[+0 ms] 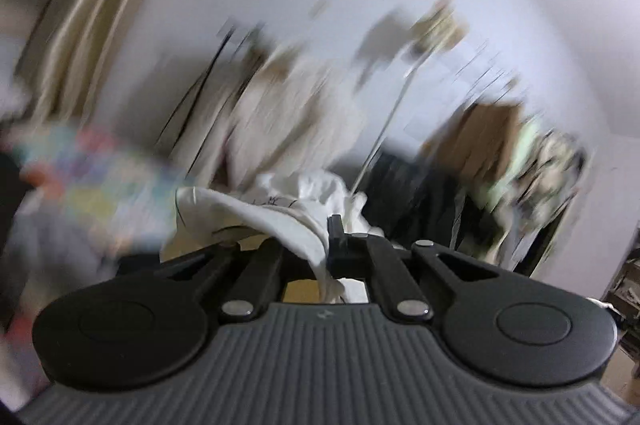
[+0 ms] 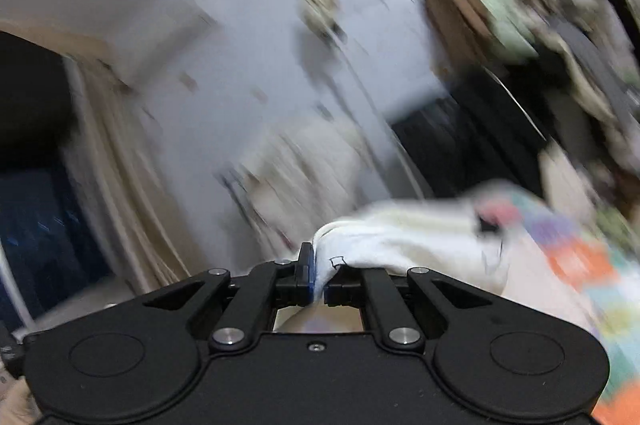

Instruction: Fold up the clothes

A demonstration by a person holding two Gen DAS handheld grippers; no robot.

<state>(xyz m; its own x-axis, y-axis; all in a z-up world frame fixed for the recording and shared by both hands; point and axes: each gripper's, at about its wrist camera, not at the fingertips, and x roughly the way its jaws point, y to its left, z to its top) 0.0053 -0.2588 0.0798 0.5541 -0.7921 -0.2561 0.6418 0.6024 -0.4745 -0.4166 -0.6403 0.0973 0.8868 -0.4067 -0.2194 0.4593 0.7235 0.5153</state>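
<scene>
White garment [image 1: 280, 213] — you've got it pinched in both, left hand-held gripper [image 1: 326, 245] and right hand-held gripper [image 2: 318, 275], lifted in the air, bunched — no fold visible; blur hides the rest.

White garment [image 1: 280, 217], thin black line markings

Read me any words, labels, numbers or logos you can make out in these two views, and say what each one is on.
No text can be read.
White garment: black printed marks, too blurred to read.
Left gripper body: a small embossed mark, too small to read.
Colourful patchwork cloth: blurred colour blocks only.
Background walls and clutter: smeared by motion.
</scene>
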